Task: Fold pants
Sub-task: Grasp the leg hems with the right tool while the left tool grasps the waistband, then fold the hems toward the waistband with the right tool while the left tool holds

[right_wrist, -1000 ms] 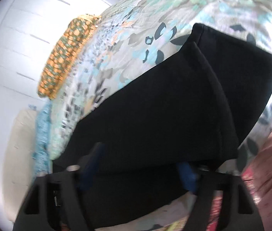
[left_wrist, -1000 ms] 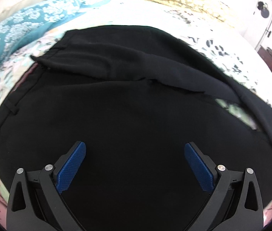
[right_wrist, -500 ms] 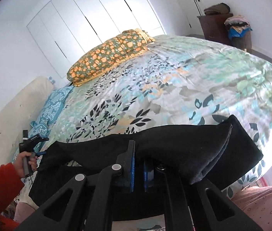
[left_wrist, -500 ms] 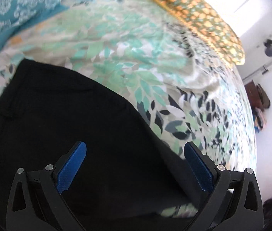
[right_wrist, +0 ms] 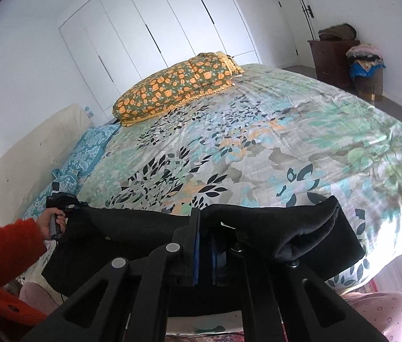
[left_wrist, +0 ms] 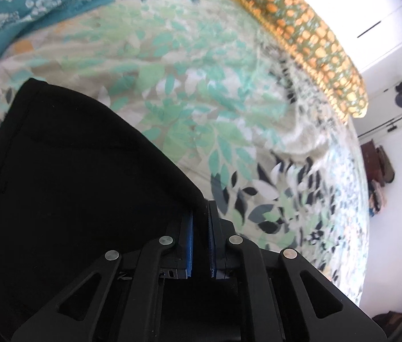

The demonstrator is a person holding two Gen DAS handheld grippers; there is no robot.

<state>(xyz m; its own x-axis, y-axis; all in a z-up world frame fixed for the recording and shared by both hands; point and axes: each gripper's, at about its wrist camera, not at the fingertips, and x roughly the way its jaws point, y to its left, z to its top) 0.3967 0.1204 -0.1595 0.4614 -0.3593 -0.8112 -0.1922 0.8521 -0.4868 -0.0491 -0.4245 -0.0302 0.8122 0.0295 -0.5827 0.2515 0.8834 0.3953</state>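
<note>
the right gripper point(right_wrist: 203, 228) is clamped on the pants point(right_wrist: 272, 228) edge, the left gripper point(left_wrist: 201, 213) pinching the other end — two holds keep the cloth taut for a fold. the pants lie at the bed's point(right_wrist: 286, 142) near edge, well short of the pillow point(right_wrist: 178, 85).

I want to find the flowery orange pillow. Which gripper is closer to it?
I can't really tell. Both grippers are far from the orange pillow, which lies across the bed. The left gripper and the right gripper each pinch the black pants at the near edge.
</note>
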